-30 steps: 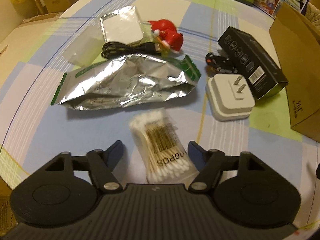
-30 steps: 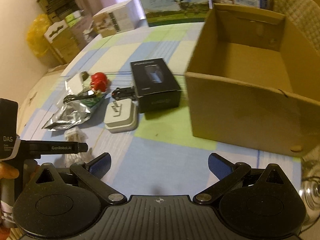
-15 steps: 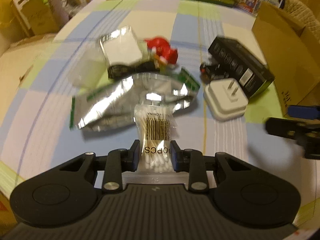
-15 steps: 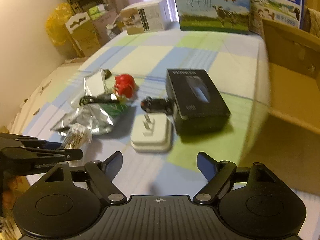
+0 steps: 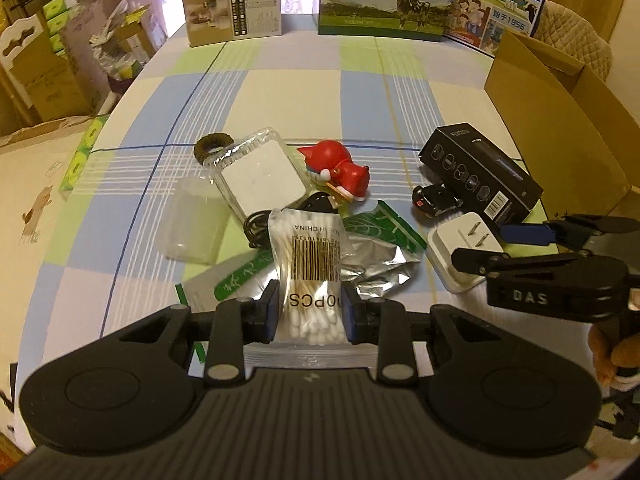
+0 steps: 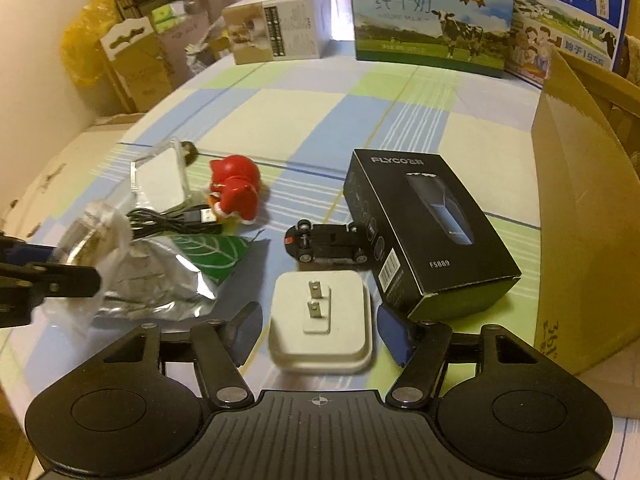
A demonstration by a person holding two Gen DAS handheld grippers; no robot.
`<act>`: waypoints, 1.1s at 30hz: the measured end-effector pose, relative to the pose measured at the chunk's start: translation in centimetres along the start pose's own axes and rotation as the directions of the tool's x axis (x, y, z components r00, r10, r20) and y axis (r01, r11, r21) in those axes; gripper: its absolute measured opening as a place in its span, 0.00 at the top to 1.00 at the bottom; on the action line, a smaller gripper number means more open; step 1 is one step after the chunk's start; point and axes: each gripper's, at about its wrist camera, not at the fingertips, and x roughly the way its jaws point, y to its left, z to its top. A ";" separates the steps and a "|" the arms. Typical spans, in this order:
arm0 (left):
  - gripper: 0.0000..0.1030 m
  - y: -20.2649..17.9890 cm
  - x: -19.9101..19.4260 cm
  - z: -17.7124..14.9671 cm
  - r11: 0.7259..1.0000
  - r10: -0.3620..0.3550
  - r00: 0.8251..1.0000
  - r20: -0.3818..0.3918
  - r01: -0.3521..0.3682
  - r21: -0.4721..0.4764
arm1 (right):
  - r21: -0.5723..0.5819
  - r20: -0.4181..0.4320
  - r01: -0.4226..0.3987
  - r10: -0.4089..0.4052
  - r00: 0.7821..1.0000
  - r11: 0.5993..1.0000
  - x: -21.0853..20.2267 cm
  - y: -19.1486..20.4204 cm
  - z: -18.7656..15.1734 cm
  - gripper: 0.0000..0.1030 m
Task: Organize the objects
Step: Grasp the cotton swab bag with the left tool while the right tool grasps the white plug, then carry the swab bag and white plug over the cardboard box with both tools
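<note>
My left gripper [image 5: 310,310] is shut on a clear bag of cotton swabs [image 5: 312,268], lifted above the silver foil pouch [image 5: 372,258]. In the right wrist view the same bag [image 6: 94,240] hangs at the left edge. My right gripper [image 6: 318,326] is open, its fingers on either side of the white plug adapter [image 6: 320,320], which lies flat with its prongs up. Beyond it lie a small black toy car [image 6: 326,242], a black shaver box [image 6: 424,232], a red toy figure [image 6: 236,188] and a black USB cable [image 6: 176,216].
An open cardboard box [image 6: 580,216] stands at the right. A clear plastic case [image 5: 260,176], a clear cup [image 5: 192,220] and a brown hair tie [image 5: 214,146] lie left of the red toy. Milk cartons [image 5: 384,0] and a small box [image 5: 232,10] line the far edge.
My left gripper closed on the cotton swab bag and lifted it off the table. My right gripper swung left from the cardboard box and came down around the plug adapter.
</note>
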 end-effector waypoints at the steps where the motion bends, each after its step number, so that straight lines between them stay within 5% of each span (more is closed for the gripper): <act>1: 0.74 0.2 0.2 0.1 1.000 -0.006 1.000 -0.001 0.006 0.006 | 0.001 -0.001 0.006 -0.006 1.000 1.000 0.3 0.1 0.0 0.42; 15: 0.74 1.2 1.2 1.3 0.990 -0.102 0.995 -0.005 0.102 0.101 | -0.006 0.000 0.081 -0.081 0.997 0.997 0.1 2.3 -1.2 0.50; 33: 0.74 -4.5 -1.8 4.3 0.948 -0.243 0.969 0.046 0.227 0.222 | 0.192 0.163 0.041 -0.073 0.984 0.981 -11.8 -0.9 0.1 0.50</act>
